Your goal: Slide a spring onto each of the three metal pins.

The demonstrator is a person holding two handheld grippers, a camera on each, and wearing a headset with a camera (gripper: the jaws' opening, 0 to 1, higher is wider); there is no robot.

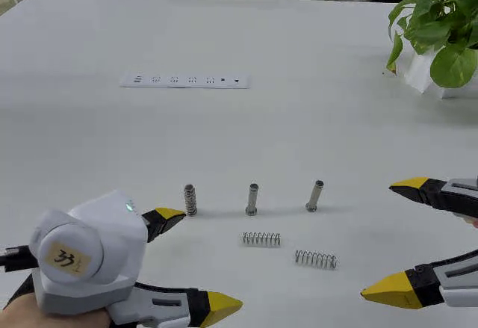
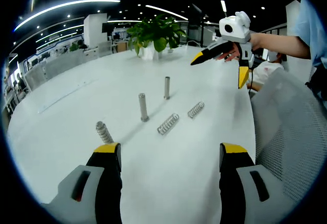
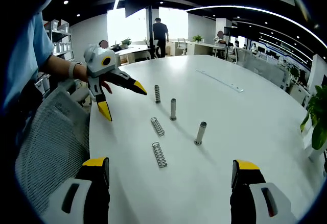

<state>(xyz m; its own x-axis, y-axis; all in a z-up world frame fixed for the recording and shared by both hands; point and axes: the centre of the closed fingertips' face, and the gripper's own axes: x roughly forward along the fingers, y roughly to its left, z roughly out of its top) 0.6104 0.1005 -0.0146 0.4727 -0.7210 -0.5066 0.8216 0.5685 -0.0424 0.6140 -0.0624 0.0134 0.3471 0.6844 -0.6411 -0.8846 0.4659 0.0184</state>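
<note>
Three metal pins stand upright in a row on the white table. The left pin (image 1: 190, 199) carries a spring; the middle pin (image 1: 252, 199) and right pin (image 1: 315, 195) are bare. Two loose springs lie in front: one (image 1: 261, 238) below the middle pin, another (image 1: 316, 258) further right. My left gripper (image 1: 202, 261) is open at the lower left, its upper tip close to the sprung pin (image 2: 103, 131). My right gripper (image 1: 399, 238) is open at the right edge, empty, apart from the springs (image 3: 159, 154).
A white strip with printed marks (image 1: 184, 81) lies further back on the table. A potted green plant (image 1: 437, 25) stands at the far right corner. A mesh chair back (image 3: 46, 147) sits beside the table's near edge.
</note>
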